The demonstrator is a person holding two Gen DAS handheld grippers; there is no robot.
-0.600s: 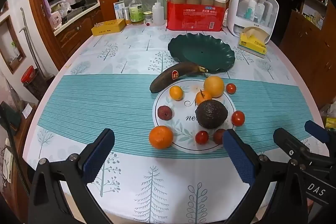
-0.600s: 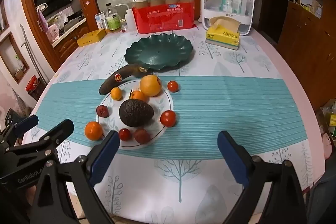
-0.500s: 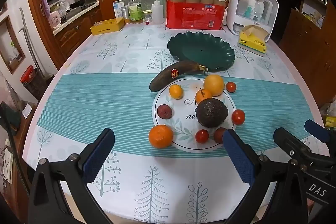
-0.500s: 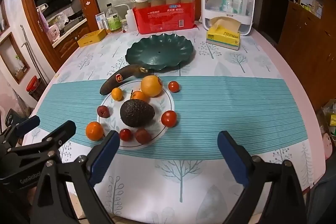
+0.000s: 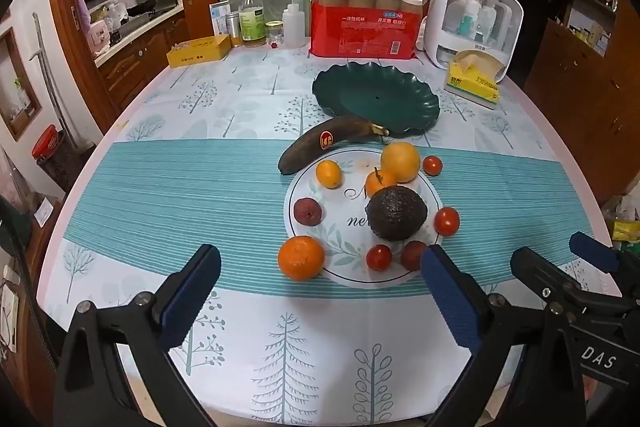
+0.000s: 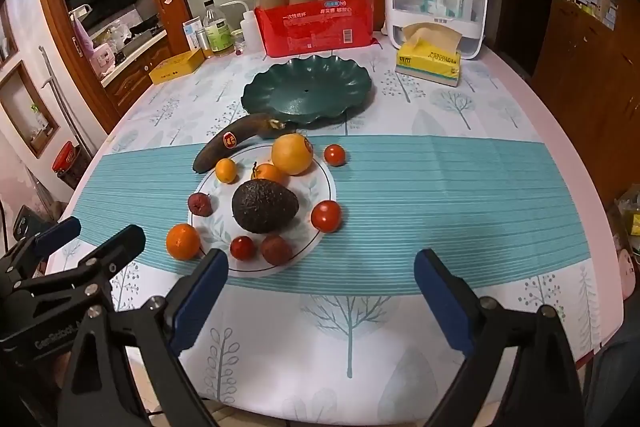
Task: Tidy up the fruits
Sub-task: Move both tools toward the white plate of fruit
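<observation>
I'm holding the left tool (image 5: 320, 291) and right tool (image 6: 320, 291) spread wide, empty, above the near table (image 5: 280, 367) edge; fruits are crowding the white plate (image 5: 340, 227); I'm favouring the exposed orange (image 5: 301, 257) first, carrying toward the empty green dish (image 5: 376, 99).

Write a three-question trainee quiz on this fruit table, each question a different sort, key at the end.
1. True or false: the green scalloped plate already holds fruit.
2. Multiple choice: the dark banana lies A) in the green plate, B) on the tablecloth with its stem end at the green plate's near rim, C) between the left tool's fingers.
3. Fill in: the largest dark fruit, on the round white printed circle, is the ____.

Key: 1 false, the plate is empty. 2 B. 3 avocado. Both the left tool and the right tool are open and hold nothing.
</observation>
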